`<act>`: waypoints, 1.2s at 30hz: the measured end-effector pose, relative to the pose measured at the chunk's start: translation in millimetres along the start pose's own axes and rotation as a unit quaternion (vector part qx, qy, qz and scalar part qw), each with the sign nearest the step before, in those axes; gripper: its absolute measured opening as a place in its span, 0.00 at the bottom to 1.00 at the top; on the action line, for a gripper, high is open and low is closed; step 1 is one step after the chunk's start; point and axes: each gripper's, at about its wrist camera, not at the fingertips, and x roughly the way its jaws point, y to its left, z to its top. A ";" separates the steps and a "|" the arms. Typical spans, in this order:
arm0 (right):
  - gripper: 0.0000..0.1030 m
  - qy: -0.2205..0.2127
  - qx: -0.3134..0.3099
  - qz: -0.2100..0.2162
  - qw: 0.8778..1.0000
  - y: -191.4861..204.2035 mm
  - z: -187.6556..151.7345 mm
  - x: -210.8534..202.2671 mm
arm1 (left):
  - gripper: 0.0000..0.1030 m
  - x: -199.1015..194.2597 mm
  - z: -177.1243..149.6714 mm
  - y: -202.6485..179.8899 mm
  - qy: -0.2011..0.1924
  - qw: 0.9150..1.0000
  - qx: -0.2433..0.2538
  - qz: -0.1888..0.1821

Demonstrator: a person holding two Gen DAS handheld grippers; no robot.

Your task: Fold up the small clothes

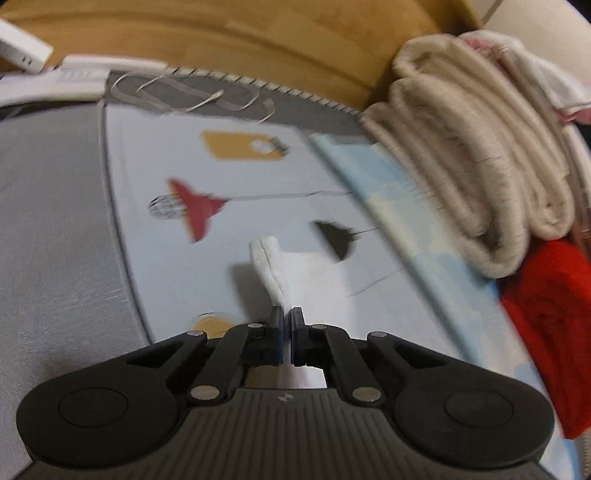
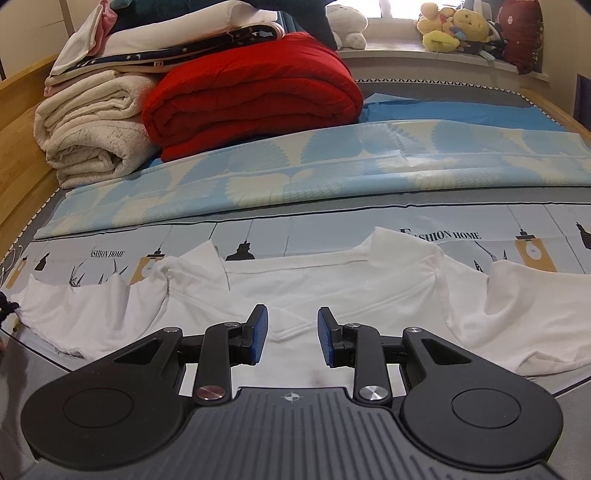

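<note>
A small white shirt point(image 2: 332, 284) lies spread flat on the printed bed sheet point(image 2: 314, 232), sleeves out to both sides. My right gripper point(image 2: 290, 332) is open and empty, hovering just above the shirt's middle near the collar. In the left wrist view my left gripper point(image 1: 287, 317) is shut on an edge of the white shirt point(image 1: 280, 273) and holds it lifted off the sheet point(image 1: 166, 258). That view is motion-blurred.
A folded red blanket point(image 2: 251, 92) and a cream blanket point(image 2: 92, 129) are stacked at the back left, with more bedding on top. A blue patterned cover point(image 2: 332, 166) lies behind the shirt. Plush toys point(image 2: 454, 26) sit on the windowsill. A wooden bed frame point(image 1: 258, 44) borders the mattress.
</note>
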 end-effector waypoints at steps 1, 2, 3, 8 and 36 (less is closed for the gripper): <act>0.30 -0.001 0.001 -0.001 1.000 -0.9 0.6 -1.1 | 0.03 -10.9 1.7 -10.0 -0.004 1.000 0.004 -0.012; 0.30 -0.003 0.003 -0.003 1.000 -1.8 1.5 -2.3 | 0.03 -20.4 2.9 -20.2 -0.005 1.000 0.008 -0.022; 0.30 -0.004 0.006 -0.004 1.000 -3.0 2.3 -3.4 | 0.03 -32.0 2.5 -31.9 -0.004 0.999 0.014 -0.032; 0.29 -0.007 0.020 -0.012 1.000 -10.1 7.6 -10.0 | 0.03 -104.5 -15.9 -97.7 0.019 0.992 0.075 -0.096; 0.16 0.095 0.111 0.032 0.989 -22.0 -15.7 14.0 | 0.12 -152.1 -251.5 -248.4 0.276 0.894 0.301 -0.182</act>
